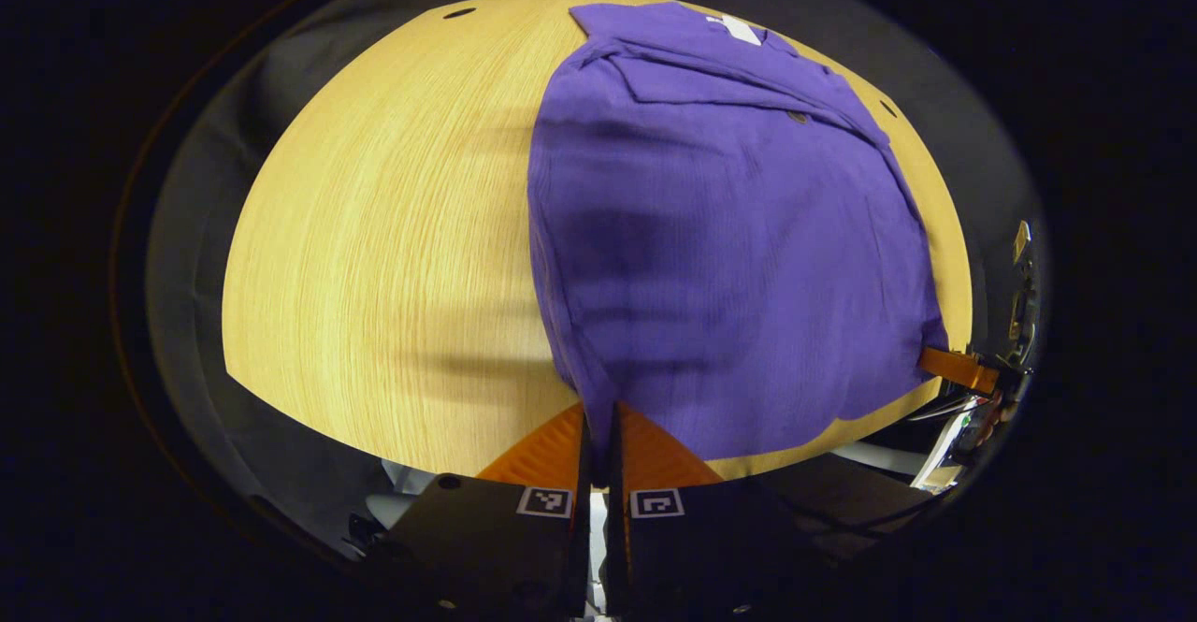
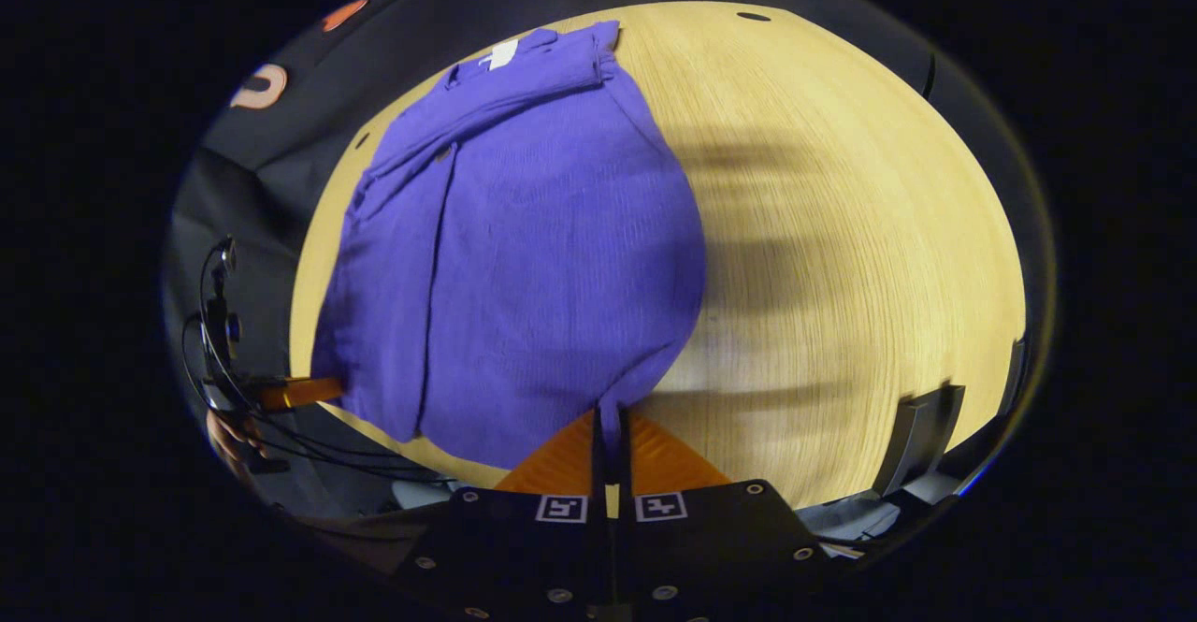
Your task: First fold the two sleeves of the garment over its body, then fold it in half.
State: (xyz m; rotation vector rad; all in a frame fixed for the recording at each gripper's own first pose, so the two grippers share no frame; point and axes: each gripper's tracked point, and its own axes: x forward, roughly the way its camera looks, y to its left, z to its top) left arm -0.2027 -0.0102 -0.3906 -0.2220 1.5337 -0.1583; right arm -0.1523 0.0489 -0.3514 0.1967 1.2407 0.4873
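A purple garment (image 1: 720, 248) lies flat on the round wooden table (image 1: 393, 257), collar and white label (image 1: 742, 30) at the far end. Both sleeves are folded in over the body near the collar. In the left gripper view, my left gripper (image 1: 598, 409) is shut on the near hem corner. The right gripper (image 1: 954, 367) holds the other hem corner at the right edge. In the right gripper view, the garment (image 2: 524, 257) stretches away from my right gripper (image 2: 608, 412), which is shut on its hem corner. The left gripper (image 2: 299, 391) pinches the far-left corner there.
Bare tabletop (image 2: 842, 257) spreads to the right of the garment in the right gripper view. Small holes (image 1: 458, 13) (image 2: 753, 16) mark the table's far rim. A dark bracket (image 2: 921, 440) stands at the near right edge. Cables (image 2: 220, 341) hang by the other hand.
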